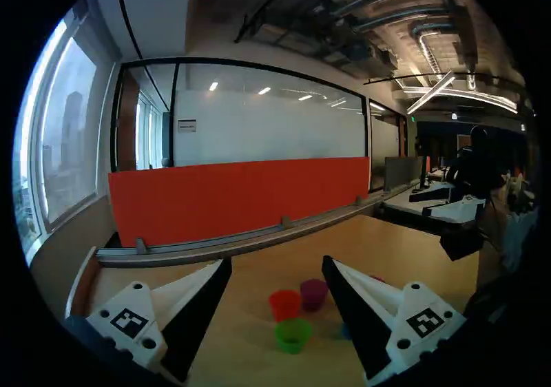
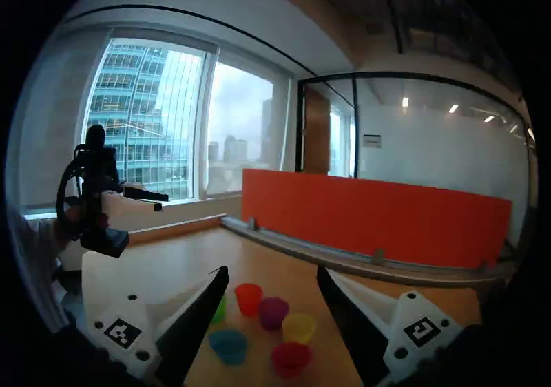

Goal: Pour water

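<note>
A wooden table (image 2: 165, 266) is carrying an orange cup (image 2: 248, 297), purple cup (image 2: 273, 312), yellow cup (image 2: 298, 328), blue cup (image 2: 228, 346), red cup (image 2: 290, 358) and green cup (image 1: 293, 335), all sitting upright together

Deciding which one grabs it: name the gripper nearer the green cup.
Left, likely. The green cup sits foremost, ahead of the left gripper; from the right gripper it lies beyond the blue cup, partly behind a finger.

No legible text; wall notice (image 1: 186, 126) too small to read
</note>
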